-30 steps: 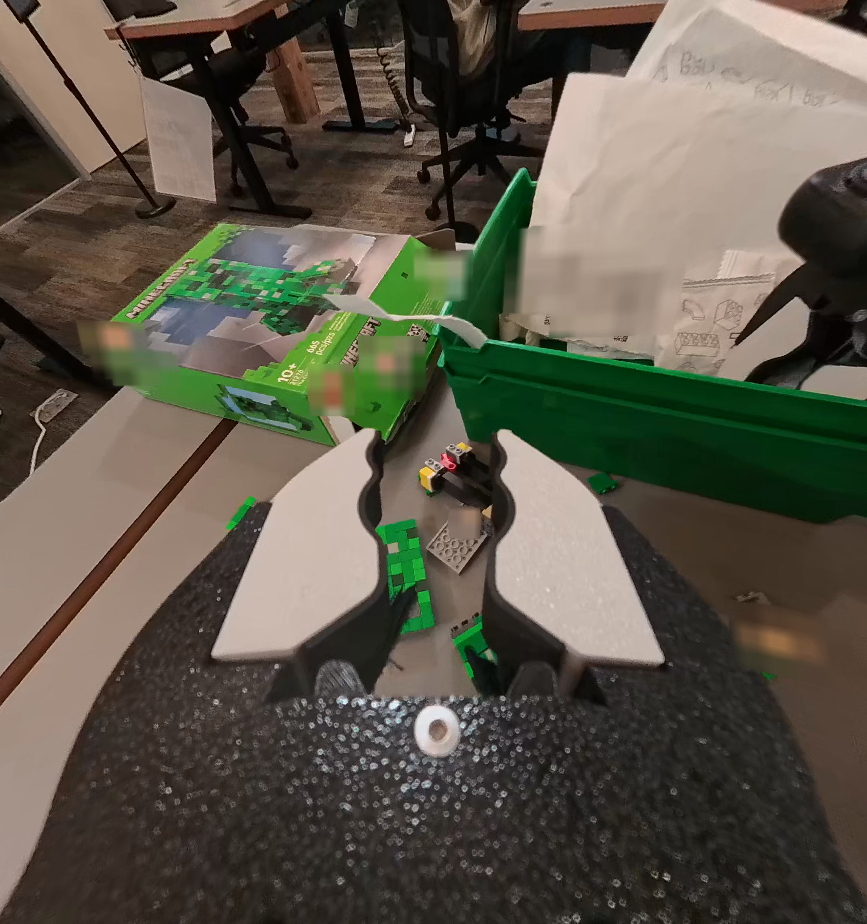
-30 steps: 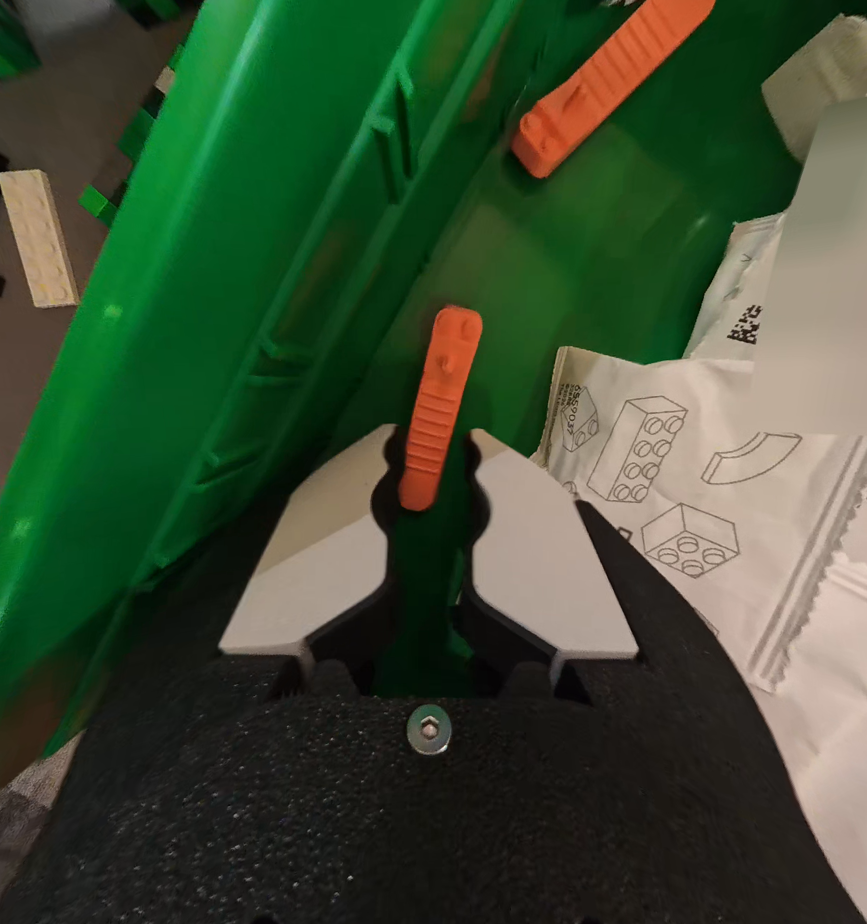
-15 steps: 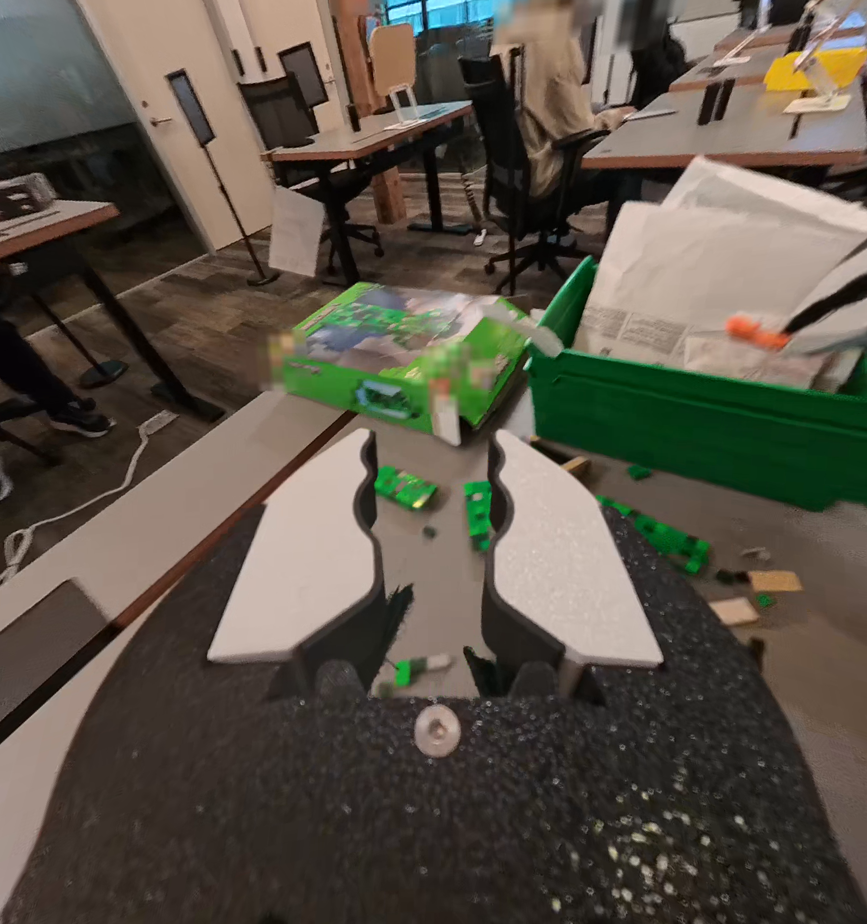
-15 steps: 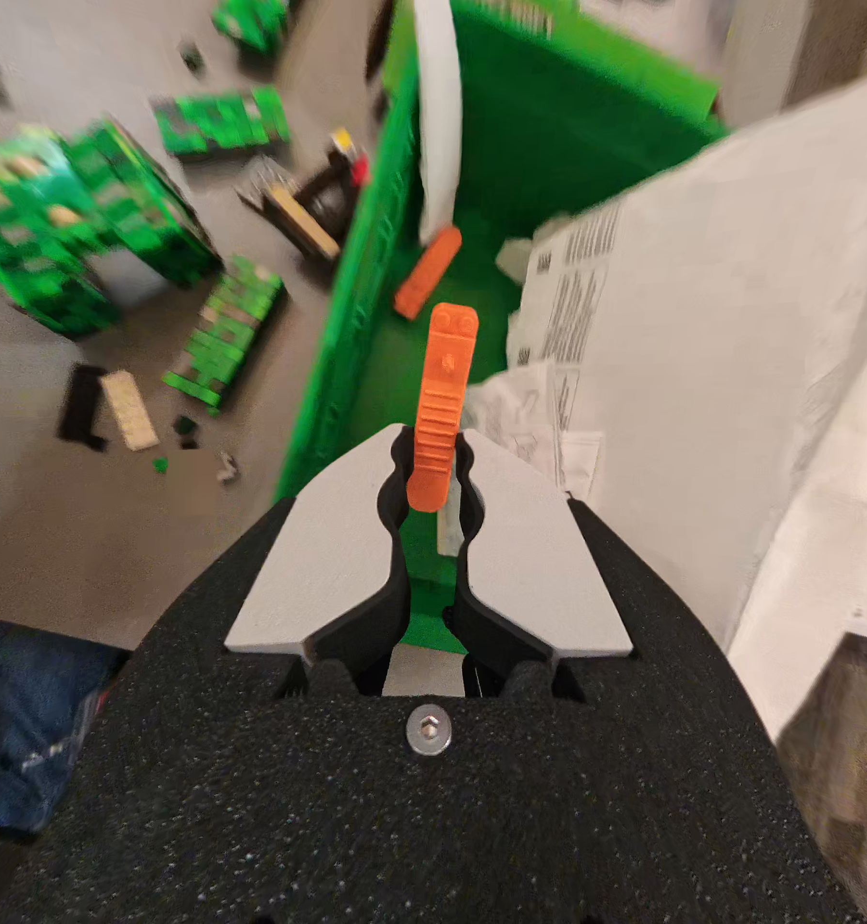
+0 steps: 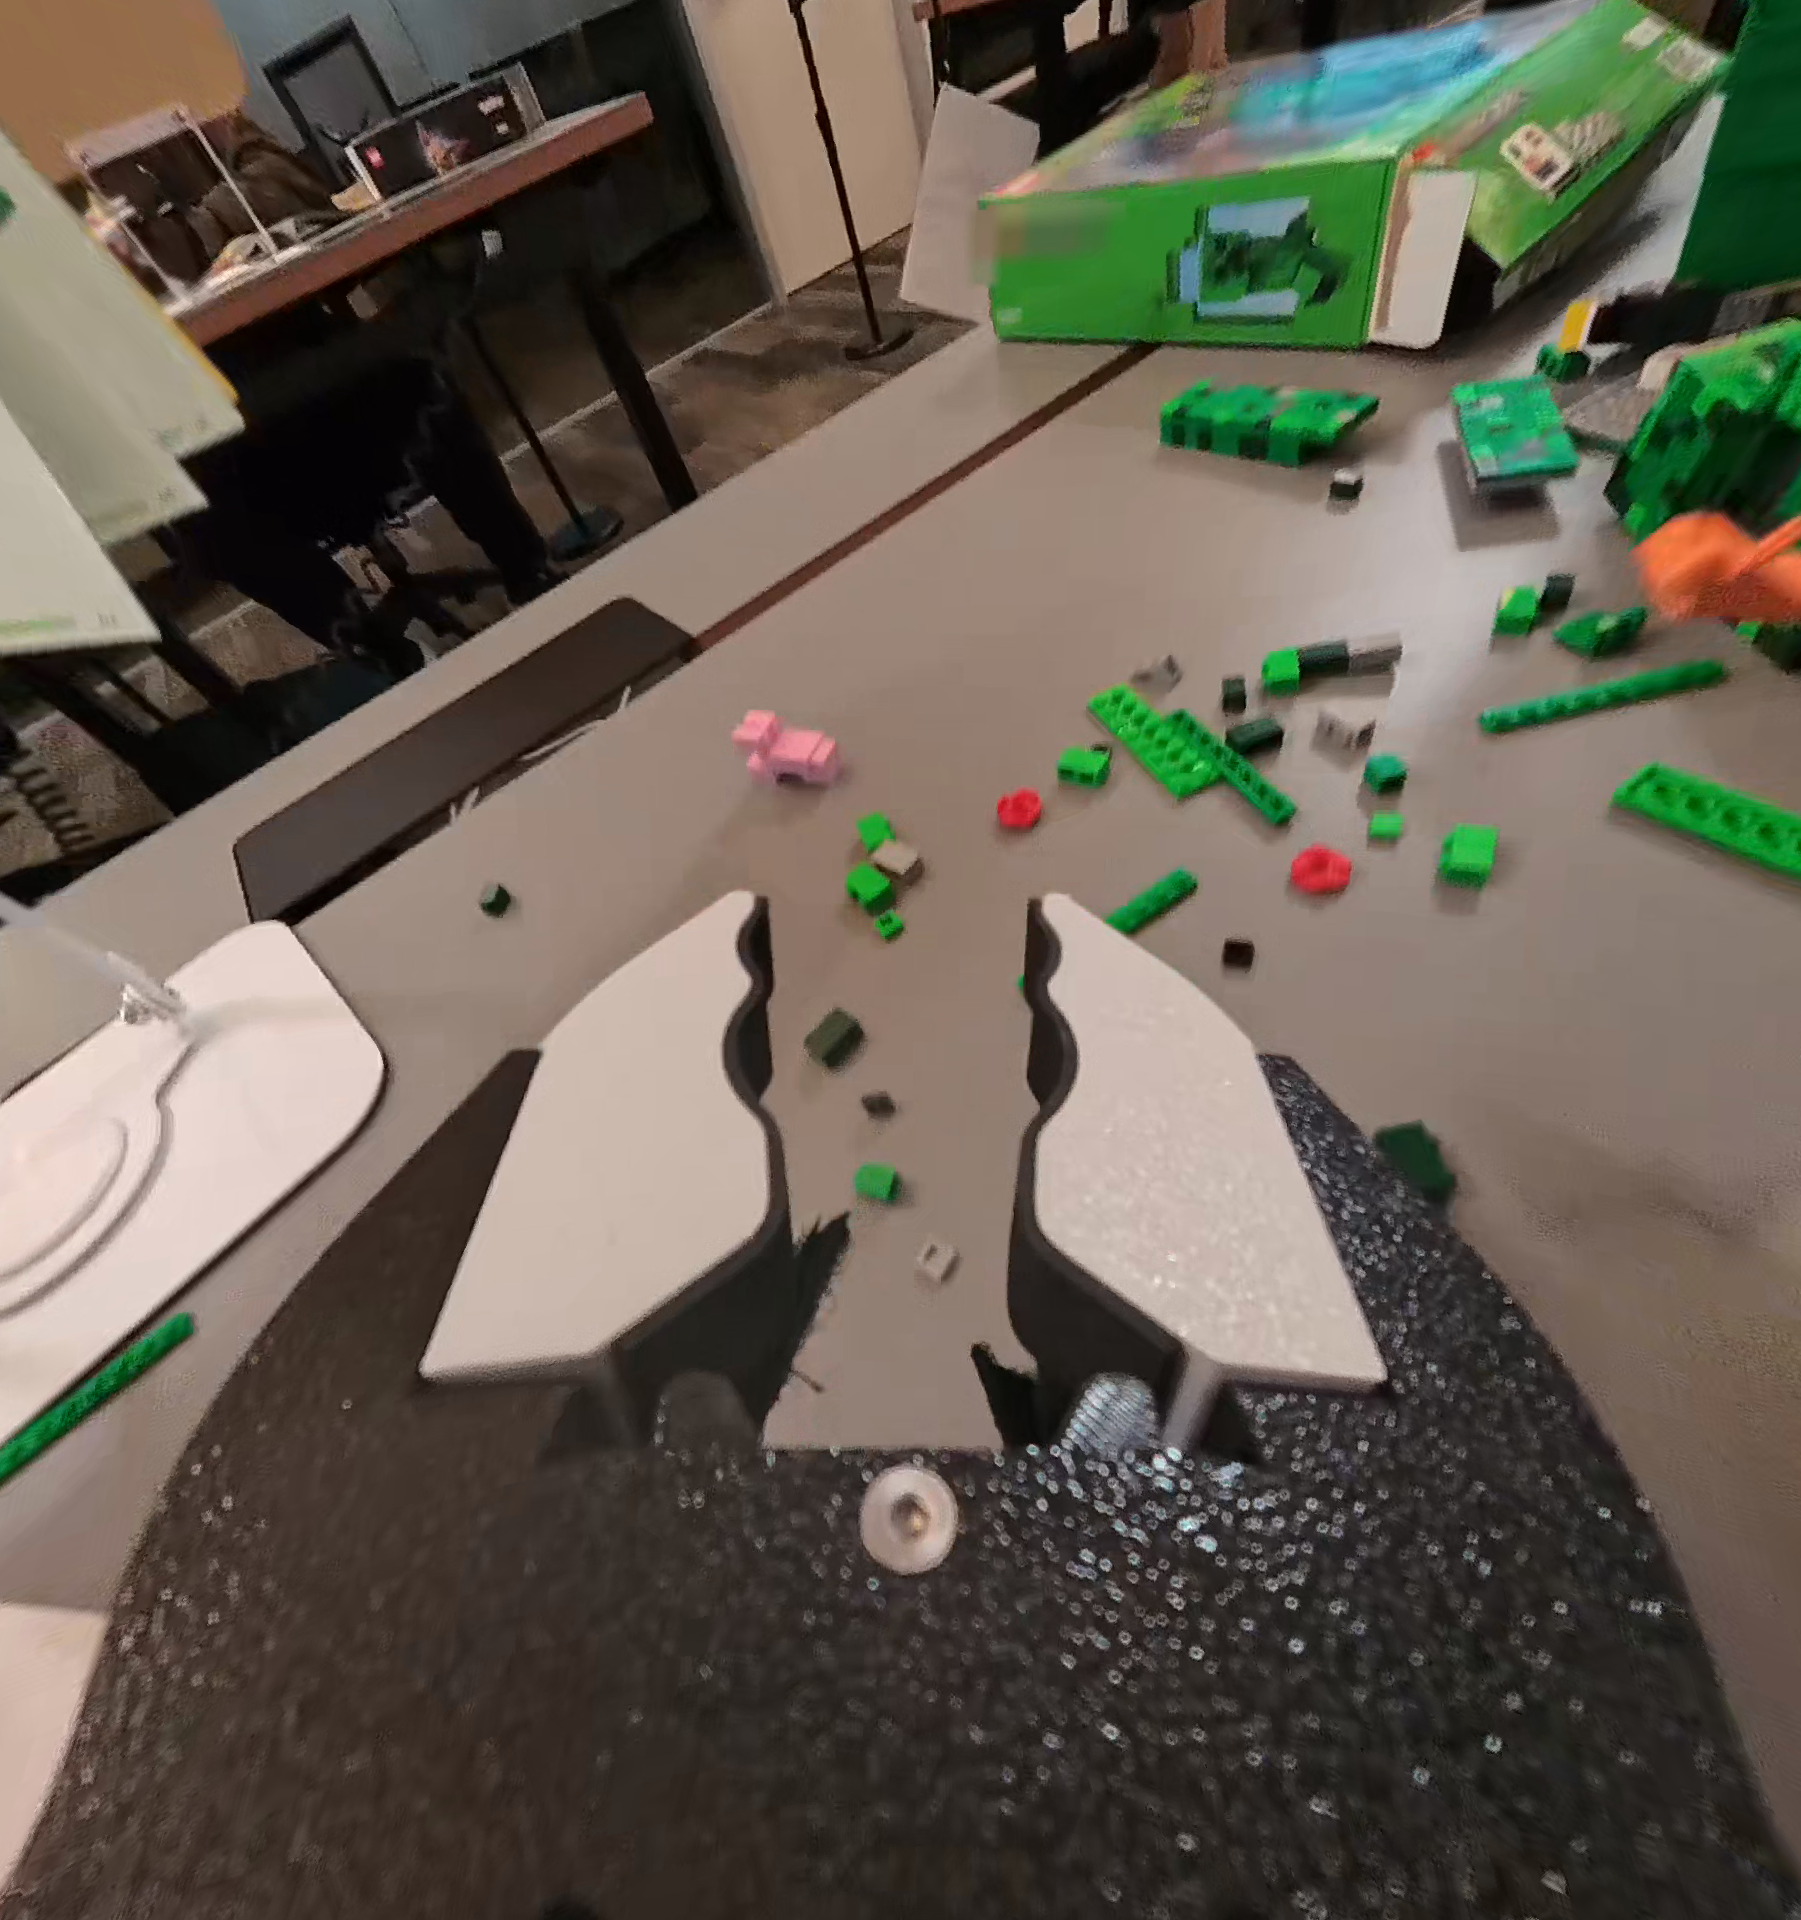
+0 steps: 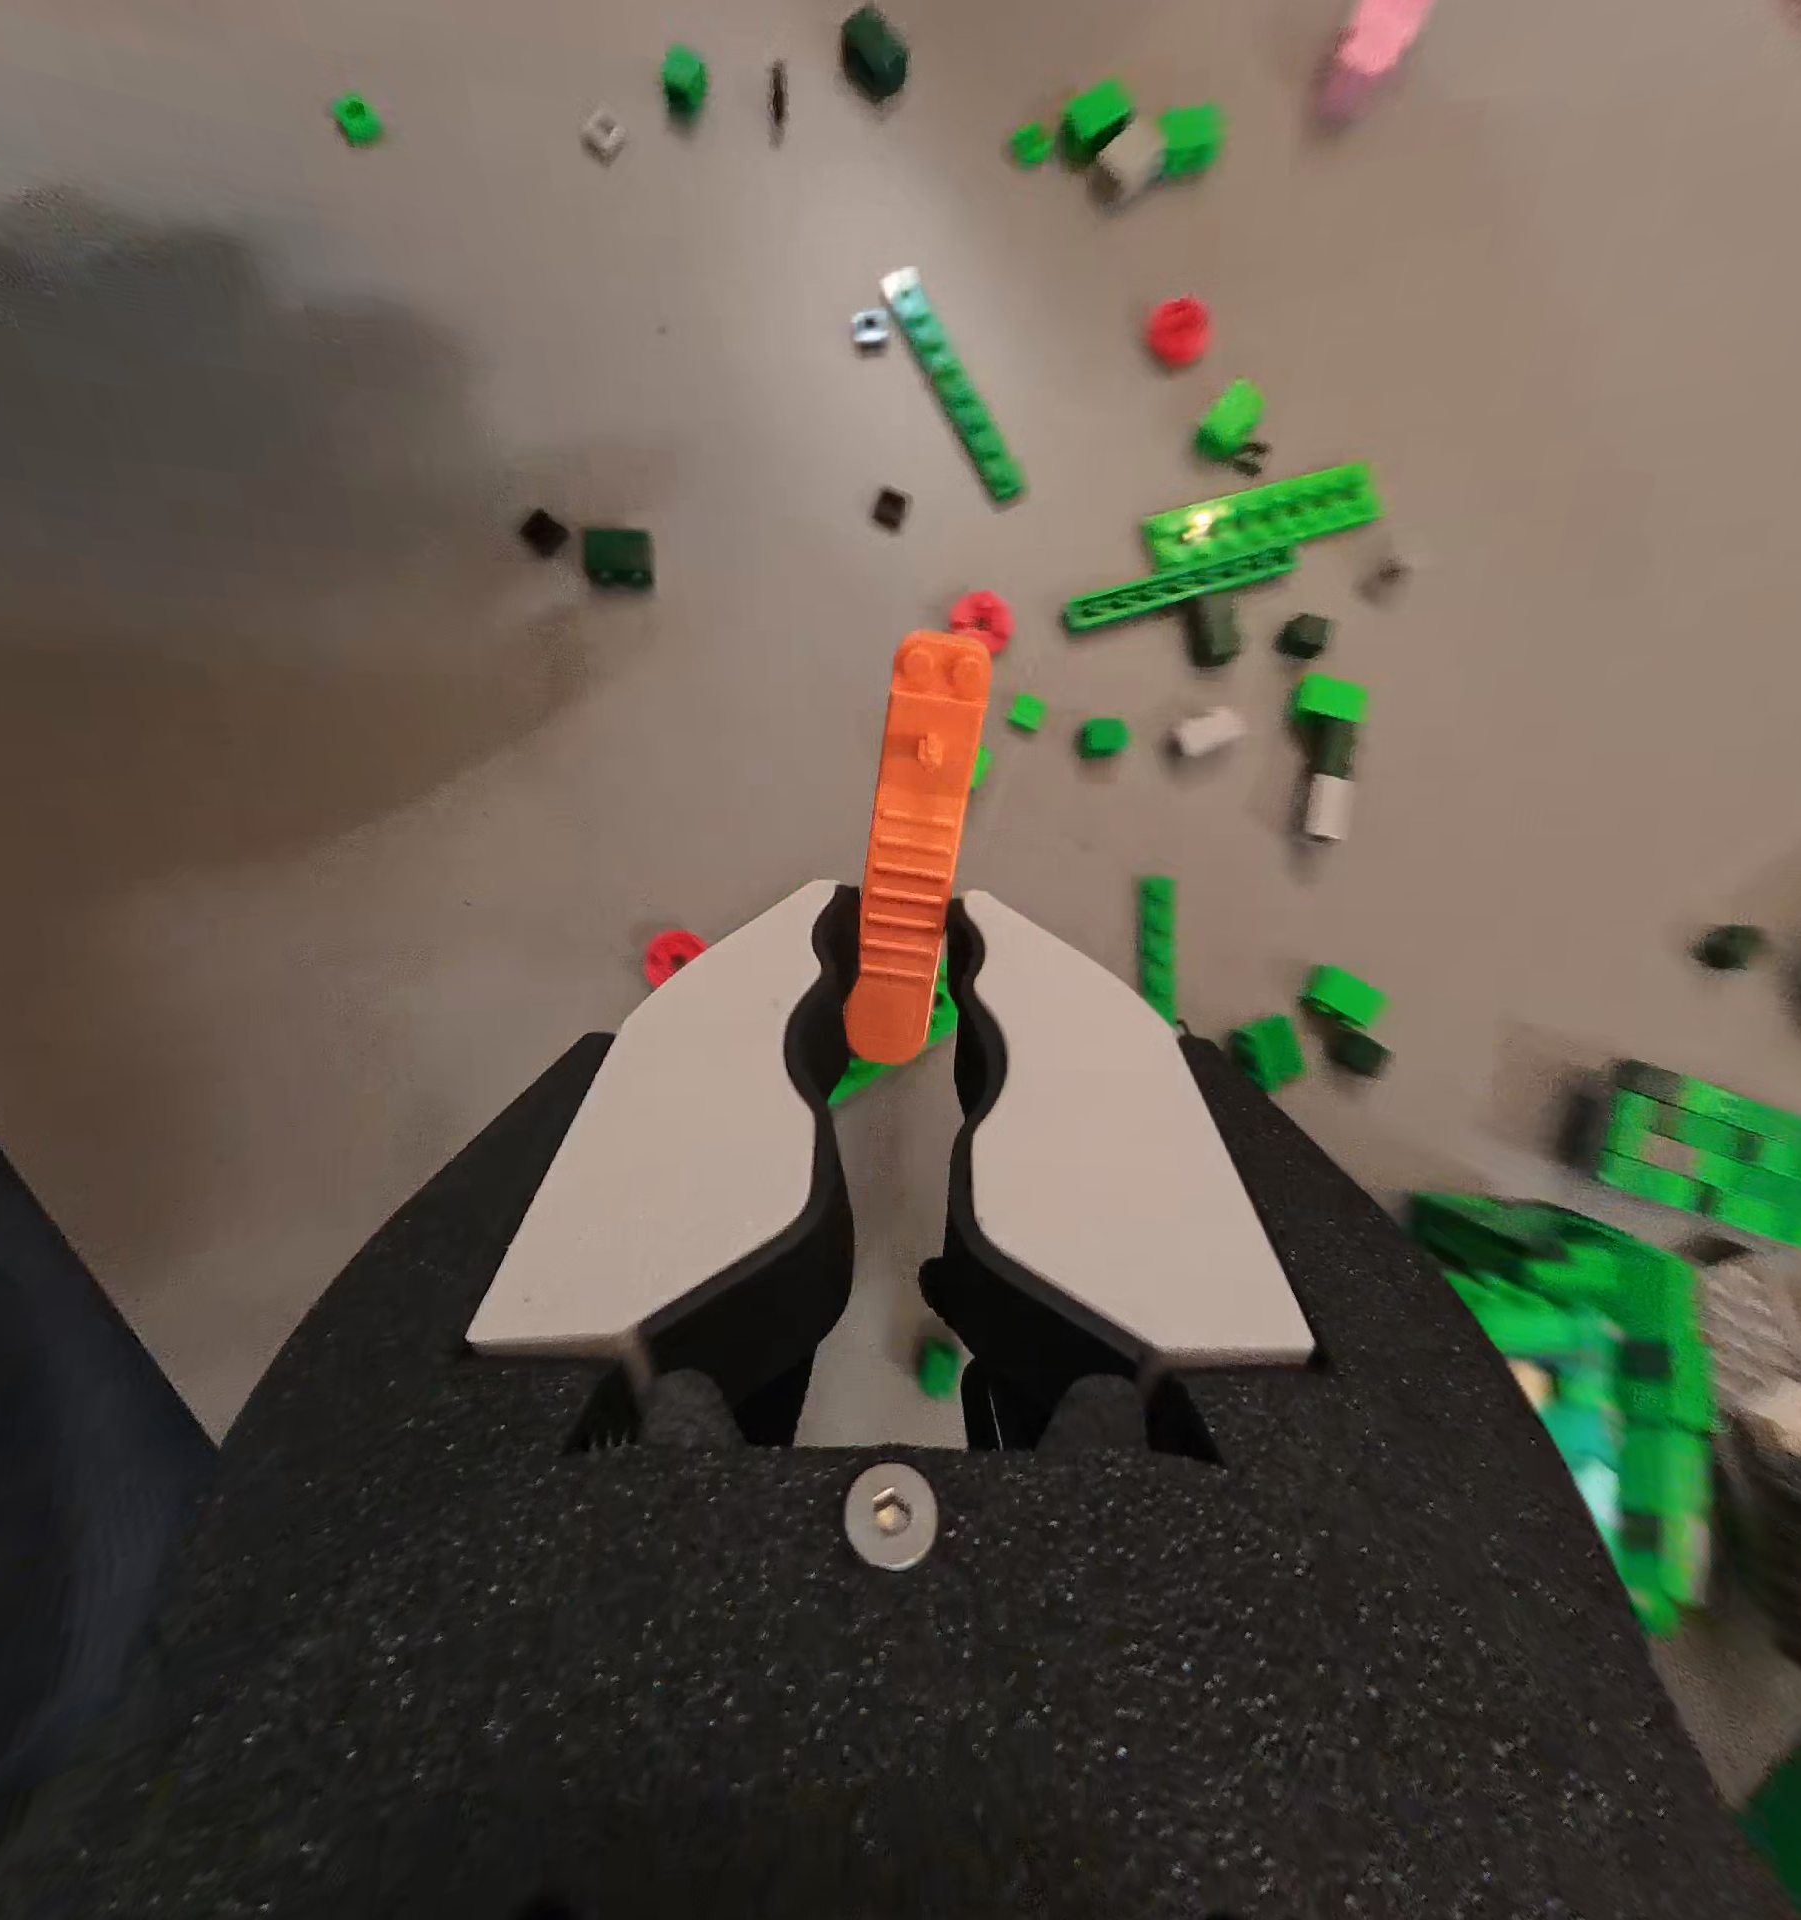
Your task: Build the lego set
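orange brick separator (image 6: 917, 862) pinched in right gripper (image 6: 901, 914), long axis forward along fingers | left gripper (image 5: 896, 935) spread, empty, over loose bricks (image 5: 880, 883) | built green block (image 5: 1748, 416) nearer right

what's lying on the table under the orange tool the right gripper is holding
Under the orange tool, held above the grey table, lie loose bricks: a red round piece by its tip, green bits beside it. Whatever its body covers is hidden.
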The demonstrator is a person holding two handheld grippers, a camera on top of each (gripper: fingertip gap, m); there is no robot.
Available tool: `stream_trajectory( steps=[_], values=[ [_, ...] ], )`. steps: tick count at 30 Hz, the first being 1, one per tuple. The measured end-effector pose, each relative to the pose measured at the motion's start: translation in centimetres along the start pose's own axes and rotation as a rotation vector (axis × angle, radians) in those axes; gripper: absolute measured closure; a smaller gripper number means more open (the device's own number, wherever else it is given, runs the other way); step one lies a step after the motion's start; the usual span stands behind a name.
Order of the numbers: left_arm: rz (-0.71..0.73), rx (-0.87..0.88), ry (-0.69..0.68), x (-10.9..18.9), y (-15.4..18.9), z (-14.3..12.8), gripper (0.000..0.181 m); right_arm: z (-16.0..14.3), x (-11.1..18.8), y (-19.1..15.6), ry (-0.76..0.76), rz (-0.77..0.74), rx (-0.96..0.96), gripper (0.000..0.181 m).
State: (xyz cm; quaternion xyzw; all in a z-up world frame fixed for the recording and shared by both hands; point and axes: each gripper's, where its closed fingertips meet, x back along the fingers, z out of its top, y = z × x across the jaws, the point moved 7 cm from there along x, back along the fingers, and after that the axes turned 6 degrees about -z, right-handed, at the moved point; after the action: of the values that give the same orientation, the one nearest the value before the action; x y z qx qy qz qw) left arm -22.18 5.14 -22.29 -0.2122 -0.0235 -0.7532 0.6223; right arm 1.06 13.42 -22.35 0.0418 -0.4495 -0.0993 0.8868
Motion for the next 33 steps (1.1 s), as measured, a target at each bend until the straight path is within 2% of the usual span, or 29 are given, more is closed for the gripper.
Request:
stream_trajectory(
  steps=[2,5,9,13,18,20,22,25,27,29,30,33],
  values=[
    [-0.011,0.006,0.0,0.7,-0.2,-1.3,0.135,0.1,-1.7,-1.6,-0.036,0.023,0.003,0.166],
    [-0.026,0.018,0.02,1.5,-0.5,-2.4,0.135,-0.6,-2.1,-3.2,-0.052,0.005,-0.016,0.166],
    [-0.039,0.042,0.037,1.9,-0.4,-3.3,0.135,-3.6,-0.6,-2.7,-0.103,-0.17,-0.189,0.166],
    [-0.022,0.028,0.025,2.1,-0.6,-3.9,0.135,-6.4,-0.2,-2.4,-0.195,-0.264,-0.301,0.166],
    [-0.025,0.043,0.038,2.2,-0.6,-3.9,0.135,-6.9,-1.2,-1.9,-0.216,-0.251,-0.358,0.166],
    [-0.023,0.037,0.029,2.1,-0.5,-4.0,0.134,-6.9,-1.4,-1.9,-0.235,-0.23,-0.352,0.151],
    [-0.026,0.041,0.027,2.1,-0.5,-4.0,0.133,-6.9,-1.4,-1.8,-0.251,-0.206,-0.333,0.144],
    [-0.033,0.044,0.021,2.0,-0.4,-4.1,0.133,-6.3,-0.6,-1.4,-0.201,-0.15,-0.232,0.146],
    [-0.04,0.042,0.02,1.9,-0.4,-4.1,0.133,-5.9,-0.1,-0.9,-0.181,-0.118,-0.049,0.149],
    [-0.045,0.039,0.025,1.9,-0.3,-4.0,0.133,-5.8,0.3,-0.1,-0.204,-0.155,0.171,0.158],
    [-0.048,0.036,0.026,1.9,-0.2,-4.0,0.133,-5.8,0.3,0.5,-0.224,-0.166,0.212,0.16],
    [-0.043,0.017,0.024,2.0,-0.1,-3.9,0.133,-4.7,-0.1,0.7,-0.185,-0.021,0.135,0.162]
  ],
)
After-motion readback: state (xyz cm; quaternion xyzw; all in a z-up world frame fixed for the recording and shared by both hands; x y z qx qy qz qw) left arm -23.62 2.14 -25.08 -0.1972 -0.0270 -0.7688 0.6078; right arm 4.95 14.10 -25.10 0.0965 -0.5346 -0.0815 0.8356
